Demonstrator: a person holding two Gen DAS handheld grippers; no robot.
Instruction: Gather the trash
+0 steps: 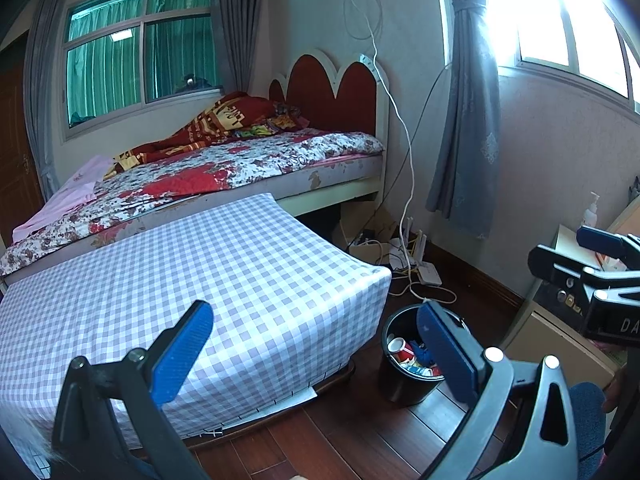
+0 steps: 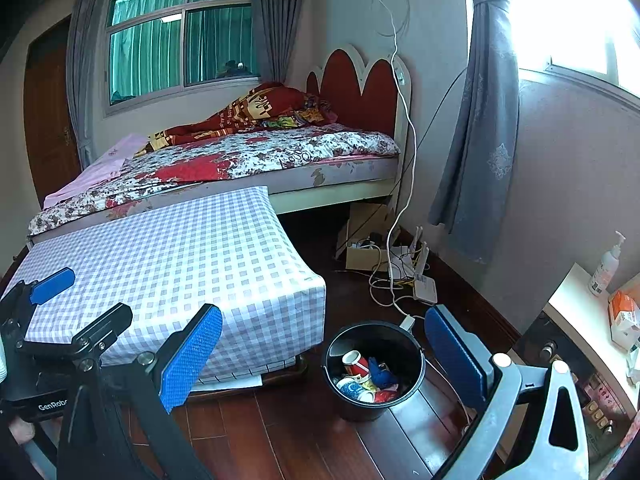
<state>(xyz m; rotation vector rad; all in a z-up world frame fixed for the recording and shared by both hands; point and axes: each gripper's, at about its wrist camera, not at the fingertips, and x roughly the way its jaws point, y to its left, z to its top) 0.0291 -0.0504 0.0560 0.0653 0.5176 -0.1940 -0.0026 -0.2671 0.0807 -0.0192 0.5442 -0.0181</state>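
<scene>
both jaws stand released, nothing between them. the left gripper [image 1: 316,348] hangs low in the frame over the checked worktop [image 1: 224,264]; the right gripper [image 2: 324,360] frames the black bin [image 2: 374,372] on the wood floor [image 2: 288,436], lower centre, paper cups [image 2: 355,364] and scraps inside.

A round black plastic trash bucket [image 2: 374,372] stands upright on the dark wooden floor, just beside the near corner of the low table draped in a lilac-and-white checked cloth. It is open at the top and partly filled. Inside lie crumpled red-and-white paper cups [image 2: 355,363], one tilted with its white mouth facing up, a blue-patterned cup [image 2: 352,389] lying lower, and a scrunched blue scrap [image 2: 382,374] among them. From the left wrist view the bucket [image 1: 404,384] shows the same litter.
</scene>
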